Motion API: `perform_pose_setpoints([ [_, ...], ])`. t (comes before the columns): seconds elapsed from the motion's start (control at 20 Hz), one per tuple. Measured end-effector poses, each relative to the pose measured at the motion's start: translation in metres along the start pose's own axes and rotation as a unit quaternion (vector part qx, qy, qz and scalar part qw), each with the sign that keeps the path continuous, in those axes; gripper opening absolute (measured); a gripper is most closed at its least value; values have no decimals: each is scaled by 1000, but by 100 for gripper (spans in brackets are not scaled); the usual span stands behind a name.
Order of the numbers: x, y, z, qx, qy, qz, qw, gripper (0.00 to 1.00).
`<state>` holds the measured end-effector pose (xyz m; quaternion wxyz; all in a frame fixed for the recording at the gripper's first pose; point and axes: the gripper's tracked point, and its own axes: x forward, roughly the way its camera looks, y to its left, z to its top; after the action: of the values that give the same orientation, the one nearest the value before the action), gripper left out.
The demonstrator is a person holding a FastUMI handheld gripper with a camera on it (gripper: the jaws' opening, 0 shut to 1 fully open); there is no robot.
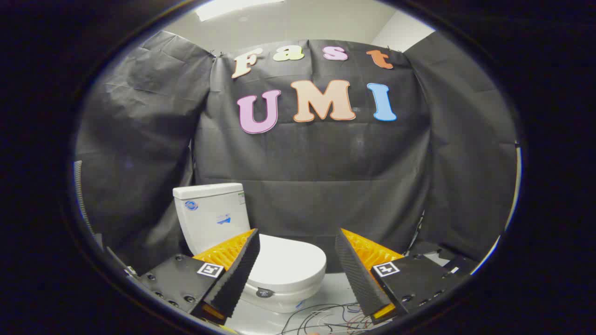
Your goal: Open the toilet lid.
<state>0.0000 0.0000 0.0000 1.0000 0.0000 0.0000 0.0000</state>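
Step in hand, judging by the layout: approach to the white ceramic toilet (260, 251), lid not yet touched

Glossy white oval toilet lid (291, 264) down flat over the bowl, just beyond and between the fingers, front edge rounded and facing the camera; white tank (212, 215) upright behind it, against the black cloth wall (326, 163)

Best done by coming in low and a little left, toward the lid's front rim, then slipping one finger under the lip (or pinching the rim between both pads) and lifting in an arc back toward the tank; smooth glazed surface likely slippery, so a hold on the edge rather than a push on the top; slow near upright to avoid a knock against the tank

Black-and-orange two-finger gripper (298, 260) spread wide, nothing between the ribbed pads (240, 274), held level and pointing straight ahead, clear of the lid

Loose thin wires (321, 316) on the pale floor just below the right finger, worth keeping clear of
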Motion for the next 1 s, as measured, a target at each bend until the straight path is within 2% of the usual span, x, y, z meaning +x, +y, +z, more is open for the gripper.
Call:
perform_pose_setpoints([
  [0.7,0,0,0,0,0,0,1000,100],
  [0.9,7,1,-2,-1,-1,2,1000,100],
  [1.0,32,2,0,-1,1,0,1000,100],
])
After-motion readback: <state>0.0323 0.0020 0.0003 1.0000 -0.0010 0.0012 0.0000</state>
